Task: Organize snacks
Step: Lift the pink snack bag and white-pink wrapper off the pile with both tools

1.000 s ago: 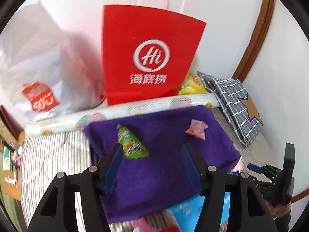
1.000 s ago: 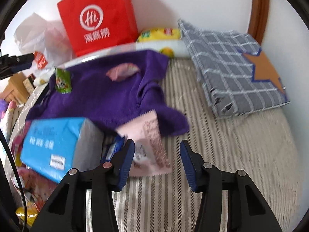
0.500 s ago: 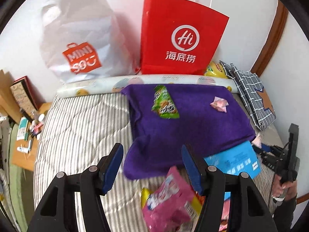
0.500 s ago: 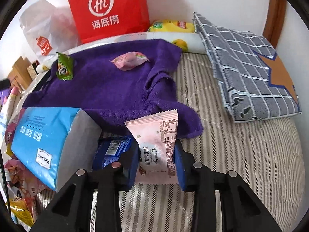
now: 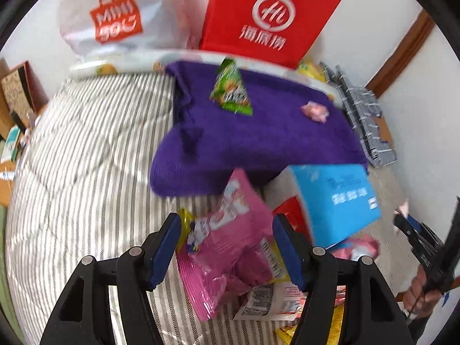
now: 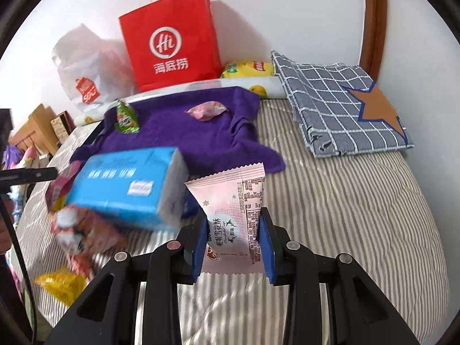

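Observation:
My right gripper (image 6: pixel 232 230) is shut on a pale pink snack packet (image 6: pixel 234 204) and holds it above the striped bed. My left gripper (image 5: pixel 227 238) is open, its jaws on either side of a bright pink snack bag (image 5: pixel 230 230) that lies on a pile of snacks. A purple towel (image 5: pixel 258 132) (image 6: pixel 184 132) holds a green snack packet (image 5: pixel 231 89) (image 6: pixel 125 118) and a small pink candy packet (image 5: pixel 314 110) (image 6: pixel 206 109). A blue tissue pack (image 5: pixel 336 198) (image 6: pixel 126 184) lies by the pile.
A red paper bag (image 6: pixel 172 49) and a white plastic bag (image 5: pixel 115 20) stand against the back wall. A yellow chip bag (image 6: pixel 248 69) lies behind a folded checked cloth (image 6: pixel 339 100). A yellow packet (image 6: pixel 60 284) lies near the bed's left edge.
My right gripper closed on the pale pink packet and lifted it off the bed. My left gripper drew back from the towel and came down over the bright pink bag.

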{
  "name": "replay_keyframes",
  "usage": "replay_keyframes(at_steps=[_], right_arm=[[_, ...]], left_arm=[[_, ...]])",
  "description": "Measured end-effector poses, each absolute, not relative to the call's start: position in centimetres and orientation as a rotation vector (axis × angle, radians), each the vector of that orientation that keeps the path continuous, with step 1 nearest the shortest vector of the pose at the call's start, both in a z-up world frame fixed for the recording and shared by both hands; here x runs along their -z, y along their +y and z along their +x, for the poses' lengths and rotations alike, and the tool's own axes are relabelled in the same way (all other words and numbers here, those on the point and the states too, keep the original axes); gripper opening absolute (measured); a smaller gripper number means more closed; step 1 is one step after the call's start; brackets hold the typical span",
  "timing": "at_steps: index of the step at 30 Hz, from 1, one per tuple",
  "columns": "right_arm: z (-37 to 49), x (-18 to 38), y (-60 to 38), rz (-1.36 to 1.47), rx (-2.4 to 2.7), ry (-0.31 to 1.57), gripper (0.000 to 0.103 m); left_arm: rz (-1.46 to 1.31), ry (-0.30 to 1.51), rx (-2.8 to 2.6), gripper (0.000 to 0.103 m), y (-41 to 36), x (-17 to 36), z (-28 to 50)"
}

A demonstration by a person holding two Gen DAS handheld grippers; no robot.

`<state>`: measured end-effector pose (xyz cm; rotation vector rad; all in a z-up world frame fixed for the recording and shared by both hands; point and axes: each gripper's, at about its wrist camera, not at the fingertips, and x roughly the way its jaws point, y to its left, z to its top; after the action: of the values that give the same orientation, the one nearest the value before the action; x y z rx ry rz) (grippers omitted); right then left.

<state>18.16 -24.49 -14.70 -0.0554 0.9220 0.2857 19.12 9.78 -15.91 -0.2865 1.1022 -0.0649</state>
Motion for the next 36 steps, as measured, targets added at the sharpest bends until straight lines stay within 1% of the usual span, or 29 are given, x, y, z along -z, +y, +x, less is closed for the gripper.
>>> replay_keyframes(at_steps=[2, 4, 5, 6, 8, 9, 13, 23, 36], right_arm=[[17.3, 14.8, -24.3, -0.062, -0.289, 0.927, 0.034], [16.7, 15.0, -24.0, -0.071, -0.296, 0.933, 0.034], [16.4, 15.1, -23.8, -0.078, -0.296, 0.935, 0.034], [16.1, 15.2, -23.6, -0.084, -0.298, 0.939, 0.034], [15.9, 15.4, -23.3, -0.086, -0.301, 0.943, 0.034], [15.7, 15.5, -23.2, -0.085, -0.302, 0.943, 0.034], [15.3, 15.7, -22.7, -0.076, -0.308, 0.947, 0.034], [14.7, 16.5, -21.7, -0.046, -0.316, 0.962, 0.034], [13.8, 16.2, -21.4, -0.095, -0.275, 0.953, 0.034]], left_arm=[[-0.333, 1.127, 0.075, 0.068, 10.0, 17.2, 19.0], [-0.365, 1.137, 0.099, 0.074, 9.9, 17.9, 18.9], [-0.363, 1.151, 0.101, 0.075, 9.6, 18.3, 18.8], [-0.344, 1.153, 0.096, 0.077, 9.2, 18.5, 18.7], [-0.287, 1.118, 0.085, 0.075, 8.4, 18.4, 18.1], [-0.272, 1.106, 0.082, 0.07, 8.2, 18.3, 17.9], [-0.295, 1.089, 0.086, 0.065, 9.1, 18.1, 17.2], [-0.276, 1.015, 0.054, 0.065, 11.4, 15.8, 14.7], [-0.276, 0.987, 0.097, 0.065, 10.3, 14.9, 12.9]])
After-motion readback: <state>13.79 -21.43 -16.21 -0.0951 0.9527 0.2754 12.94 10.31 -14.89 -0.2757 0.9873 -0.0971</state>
